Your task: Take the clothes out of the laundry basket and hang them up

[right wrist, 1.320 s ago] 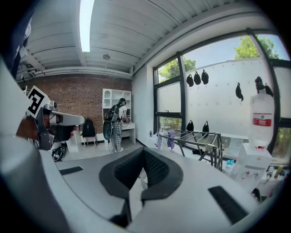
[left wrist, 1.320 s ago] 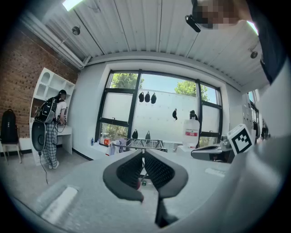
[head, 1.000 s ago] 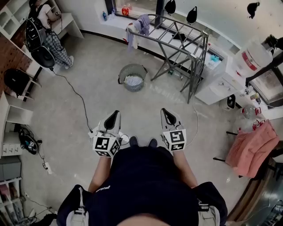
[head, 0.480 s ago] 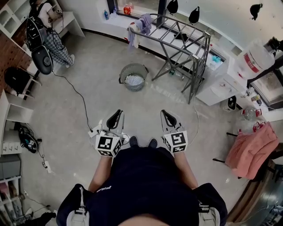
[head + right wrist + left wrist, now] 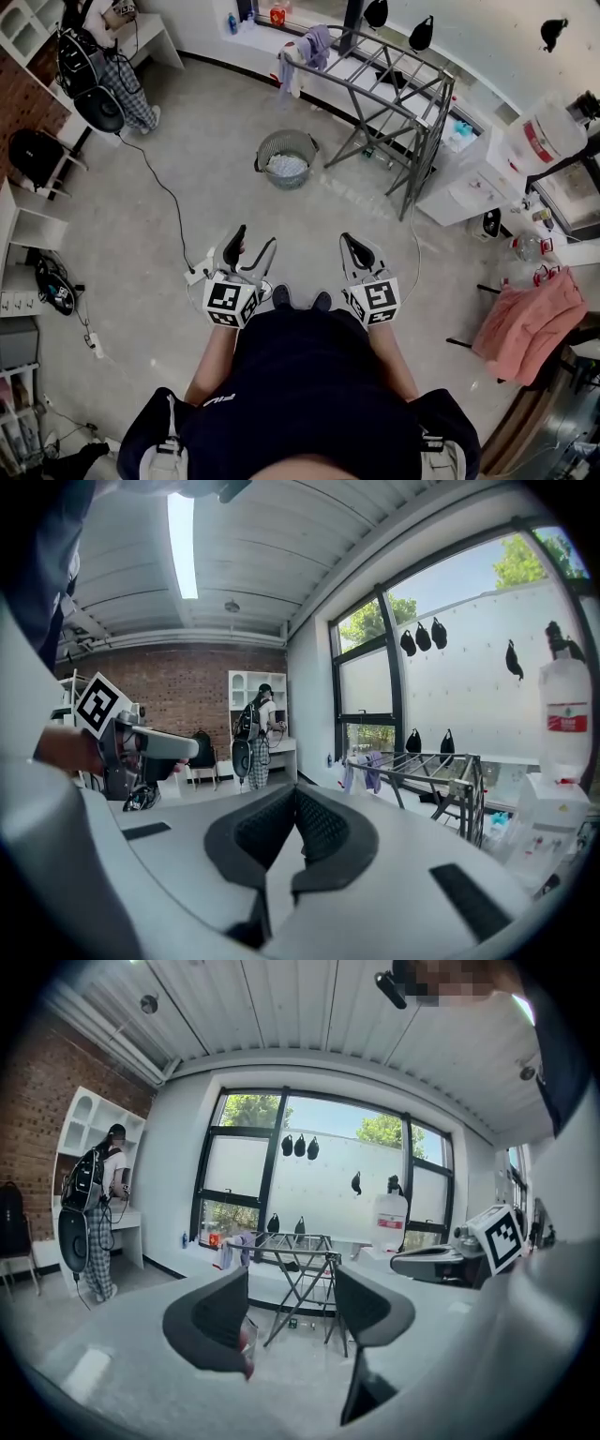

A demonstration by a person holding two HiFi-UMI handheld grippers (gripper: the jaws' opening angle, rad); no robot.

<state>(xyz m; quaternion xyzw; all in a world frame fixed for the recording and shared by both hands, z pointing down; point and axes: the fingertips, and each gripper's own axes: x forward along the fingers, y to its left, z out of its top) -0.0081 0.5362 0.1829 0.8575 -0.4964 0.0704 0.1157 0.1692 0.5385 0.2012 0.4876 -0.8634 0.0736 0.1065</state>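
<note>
Head view: two grippers, one basket, one rack. The left gripper (image 5: 255, 246) and right gripper (image 5: 356, 246) are held side by side near the wearer's body, pointing at the far floor. The left jaws stand apart, having just been opening, with nothing between them. The right jaws are together. The basket (image 5: 264, 169) stands on the floor well beyond them, with pale clothes (image 5: 286, 167) inside. The rack (image 5: 394, 89) is just right of it and farther off, with two garments (image 5: 309, 47) draped at its far left corner. One person (image 5: 103, 56) stands far left. Only this view shows into the basket, and a pink cloth (image 5: 525, 323) at right.

Left gripper view: the left gripper (image 5: 291, 1312) has its jaws wide, the rack (image 5: 300, 1251) framed between them in the distance. The right gripper (image 5: 441, 1262) shows at right.

Right gripper view: the right gripper (image 5: 295, 832) has its jaws pressed shut, empty. The left gripper (image 5: 155, 747) shows at left, the rack (image 5: 422, 771) at right. The basket is hidden here.
</note>
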